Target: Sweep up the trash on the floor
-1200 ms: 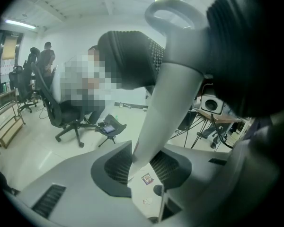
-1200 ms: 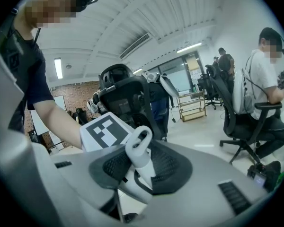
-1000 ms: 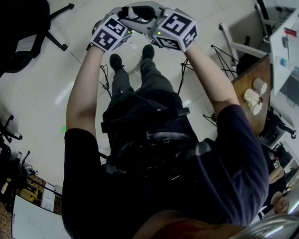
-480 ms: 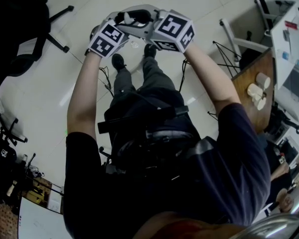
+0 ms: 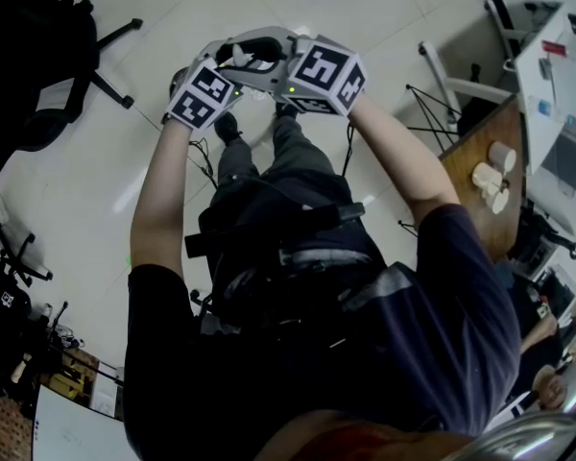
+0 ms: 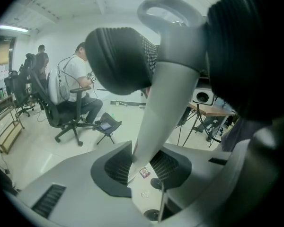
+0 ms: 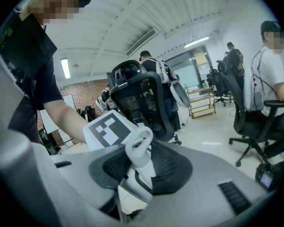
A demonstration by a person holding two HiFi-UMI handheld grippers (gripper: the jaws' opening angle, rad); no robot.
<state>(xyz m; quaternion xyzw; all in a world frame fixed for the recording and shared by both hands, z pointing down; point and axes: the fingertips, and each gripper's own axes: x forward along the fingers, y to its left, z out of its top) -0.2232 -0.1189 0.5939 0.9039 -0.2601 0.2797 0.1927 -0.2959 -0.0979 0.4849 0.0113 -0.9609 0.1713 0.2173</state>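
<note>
From the head view, the left gripper (image 5: 221, 65) and right gripper (image 5: 293, 65) sit close together at the ends of both outstretched arms, above the person's shoes (image 5: 226, 123) on the pale floor (image 5: 173, 8). No trash can be picked out here. In the left gripper view, a white handle (image 6: 161, 108) with a loop at its top runs up between the jaws. They stand fairly wide and the ribbed pads (image 6: 114, 167) press on either side of the handle. The trash (image 6: 144, 172), a small wrapper and a paler scrap, lies on the floor just beside the handle's lower end. In the right gripper view, the handle's loop sticks up between the jaws, which are also fairly wide and clamped on the handle, with the left gripper's marker cube (image 7: 109, 129) just beside the handle.
</note>
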